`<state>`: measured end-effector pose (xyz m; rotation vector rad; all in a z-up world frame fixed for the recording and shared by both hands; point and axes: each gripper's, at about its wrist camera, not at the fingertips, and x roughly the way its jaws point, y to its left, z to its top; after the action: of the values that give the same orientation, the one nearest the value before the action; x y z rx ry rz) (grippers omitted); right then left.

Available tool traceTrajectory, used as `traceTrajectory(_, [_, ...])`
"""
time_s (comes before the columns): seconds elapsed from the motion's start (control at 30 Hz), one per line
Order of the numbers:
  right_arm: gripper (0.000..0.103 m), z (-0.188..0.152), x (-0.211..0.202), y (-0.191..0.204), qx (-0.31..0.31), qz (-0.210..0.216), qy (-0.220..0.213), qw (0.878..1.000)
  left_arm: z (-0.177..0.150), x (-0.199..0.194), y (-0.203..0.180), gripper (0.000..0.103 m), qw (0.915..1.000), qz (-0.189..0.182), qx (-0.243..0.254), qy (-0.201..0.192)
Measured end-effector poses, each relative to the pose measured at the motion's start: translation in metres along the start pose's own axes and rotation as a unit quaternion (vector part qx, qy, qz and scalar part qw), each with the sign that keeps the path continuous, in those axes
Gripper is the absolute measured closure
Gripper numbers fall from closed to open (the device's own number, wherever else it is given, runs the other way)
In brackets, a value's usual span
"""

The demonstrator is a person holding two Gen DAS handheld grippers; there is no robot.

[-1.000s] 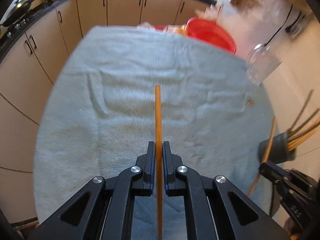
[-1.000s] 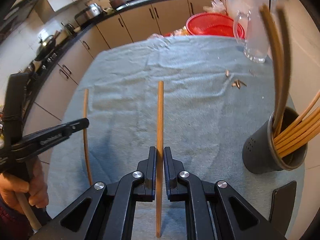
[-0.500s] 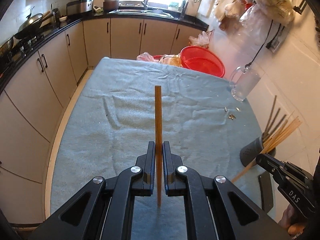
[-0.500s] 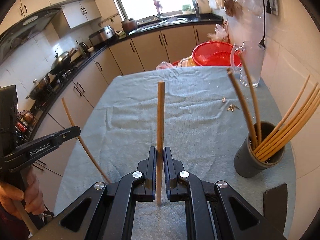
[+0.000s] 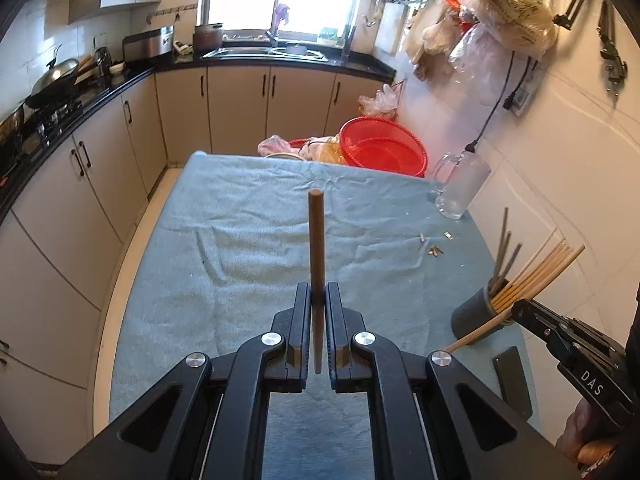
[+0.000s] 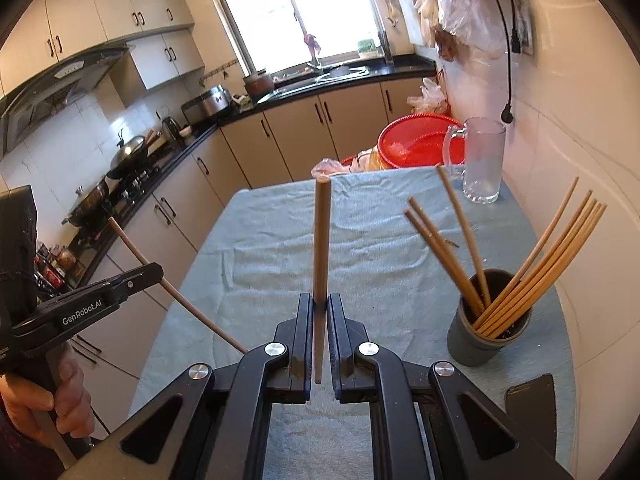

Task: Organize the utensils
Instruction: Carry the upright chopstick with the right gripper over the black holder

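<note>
Chopsticks (image 6: 321, 248) sit clamped one in each closed gripper above the blue towel (image 6: 380, 248), so we should tip the right gripper (image 6: 320, 304) toward the grey holder (image 6: 486, 332), lowering its stick among those already standing there.

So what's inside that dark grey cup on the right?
The dark grey cup holds a bundle of chopsticks, pale bamboo ones and a few darker ones, leaning out over its rim. Their lower ends and the cup's bottom are hidden by its wall.
</note>
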<state>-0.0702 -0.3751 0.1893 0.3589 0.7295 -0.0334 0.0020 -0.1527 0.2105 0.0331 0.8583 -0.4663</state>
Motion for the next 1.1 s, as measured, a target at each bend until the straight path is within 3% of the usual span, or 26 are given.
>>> traceTrajectory(1.1, [0.095,0.016,-0.087,-0.053,0.057,-0.012,-0.084,0.995,0.022,-0.023,-0.093,0.097,0.9943,-0.049,0.085,-0.04])
